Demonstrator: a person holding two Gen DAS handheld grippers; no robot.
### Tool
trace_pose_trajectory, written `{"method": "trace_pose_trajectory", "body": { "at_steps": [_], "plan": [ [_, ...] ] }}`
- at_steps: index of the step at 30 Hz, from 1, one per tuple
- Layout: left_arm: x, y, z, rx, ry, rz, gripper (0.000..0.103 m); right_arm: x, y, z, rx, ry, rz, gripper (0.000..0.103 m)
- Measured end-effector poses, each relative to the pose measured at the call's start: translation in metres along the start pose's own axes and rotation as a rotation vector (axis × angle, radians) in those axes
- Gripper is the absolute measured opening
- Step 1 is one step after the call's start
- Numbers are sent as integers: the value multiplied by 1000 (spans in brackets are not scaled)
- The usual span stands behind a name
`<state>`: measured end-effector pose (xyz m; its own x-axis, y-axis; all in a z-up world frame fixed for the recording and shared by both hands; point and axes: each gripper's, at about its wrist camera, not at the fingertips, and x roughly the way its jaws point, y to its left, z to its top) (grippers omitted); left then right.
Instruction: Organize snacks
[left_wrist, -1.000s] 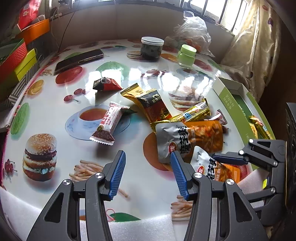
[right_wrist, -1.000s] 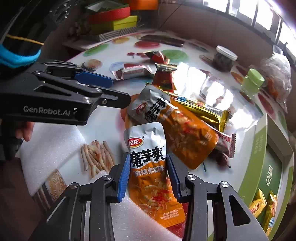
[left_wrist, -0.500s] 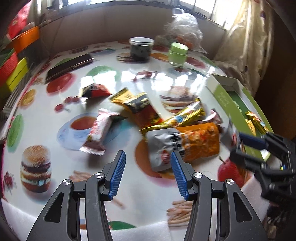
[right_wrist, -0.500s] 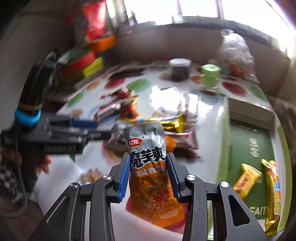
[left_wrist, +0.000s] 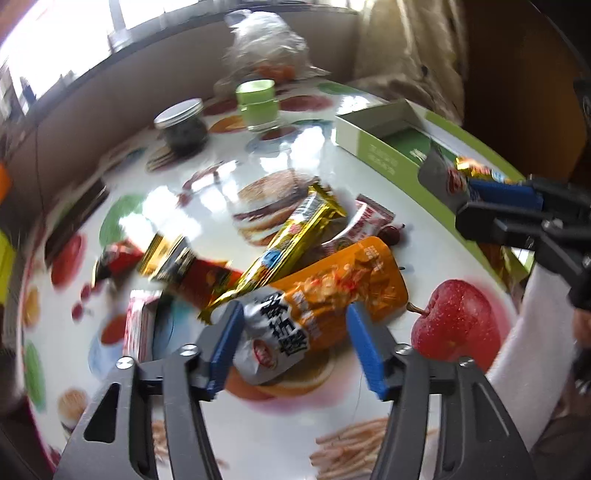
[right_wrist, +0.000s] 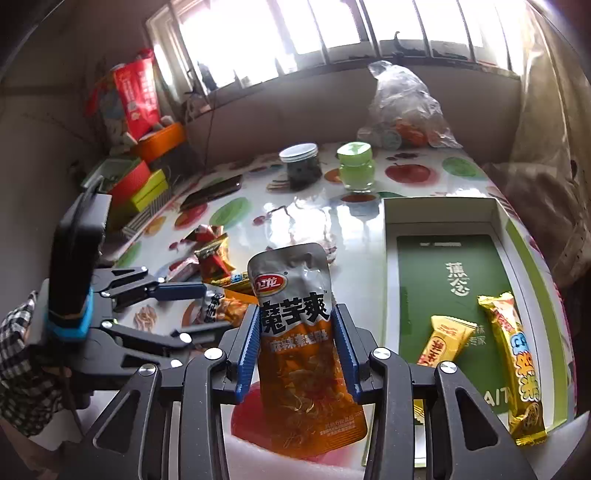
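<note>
Konjac pouch (right_wrist: 301, 332) clamped upright between right gripper (right_wrist: 297, 350) fingers, held just left of green box (right_wrist: 389, 280) wall. Box floor bare beyond two gold bars (right_wrist: 511, 358). Left gripper (left_wrist: 295, 350) fingers apart, straddling second pouch (left_wrist: 321, 295) on table (left_wrist: 258, 435).

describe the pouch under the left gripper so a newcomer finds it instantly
On the glossy fruit-print tablecloth, find the snack pile left of the green cardboard box. At its near edge, between the open fingers of the left gripper, lies the silver-and-orange foil pouch. It is the pile's widest, flattest packet; the gold bar wrapper beside it is narrow.
</note>
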<state>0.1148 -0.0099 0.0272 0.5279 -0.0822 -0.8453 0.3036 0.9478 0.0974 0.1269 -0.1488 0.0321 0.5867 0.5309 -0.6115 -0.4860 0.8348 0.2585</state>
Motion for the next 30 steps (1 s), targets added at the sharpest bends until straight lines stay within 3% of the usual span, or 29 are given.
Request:
{"method": "trace_pose_trajectory", "body": {
  "at_steps": [12,30],
  "plan": [
    [7,-27,8,247,16,-3,63,-7,-7,-1,41,-12,17,38],
    [1,-14,0,256,41,-32,63,-11,-18,3,142,-66,40,38]
  ]
}}
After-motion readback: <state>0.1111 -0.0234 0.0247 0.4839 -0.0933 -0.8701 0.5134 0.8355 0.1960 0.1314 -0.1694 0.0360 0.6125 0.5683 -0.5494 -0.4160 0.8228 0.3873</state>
